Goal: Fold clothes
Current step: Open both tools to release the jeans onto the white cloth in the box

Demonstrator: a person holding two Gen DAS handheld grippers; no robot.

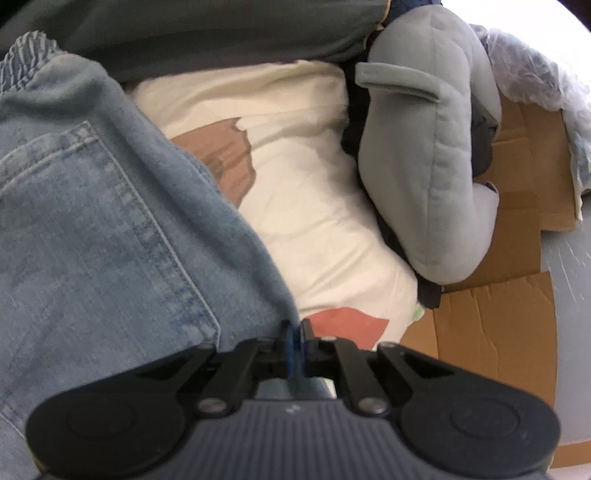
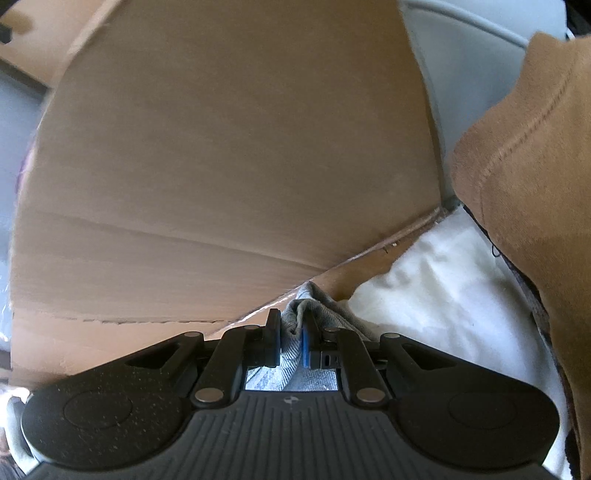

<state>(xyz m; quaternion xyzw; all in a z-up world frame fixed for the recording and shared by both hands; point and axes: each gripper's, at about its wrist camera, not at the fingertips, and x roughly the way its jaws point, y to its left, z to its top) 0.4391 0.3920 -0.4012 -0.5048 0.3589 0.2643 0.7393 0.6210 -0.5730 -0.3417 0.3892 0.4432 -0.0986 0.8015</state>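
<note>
A pair of light blue jeans (image 1: 92,221) with a stitched back pocket and elastic waistband fills the left of the left wrist view. My left gripper (image 1: 294,334) is shut on the jeans' edge, jaws nearly touching. In the right wrist view my right gripper (image 2: 293,332) is shut on a bunched fold of the same denim (image 2: 295,350), which shows between the fingers. A white garment with red-brown print (image 1: 295,177) lies under the jeans; it also shows in the right wrist view (image 2: 443,295).
A grey sweatshirt (image 1: 432,147) lies bunched to the right of the white garment, a dark grey one (image 1: 221,33) behind. Flattened cardboard (image 1: 491,325) covers the surface; more cardboard (image 2: 221,147) fills the right wrist view. A brown garment (image 2: 535,184) lies at right.
</note>
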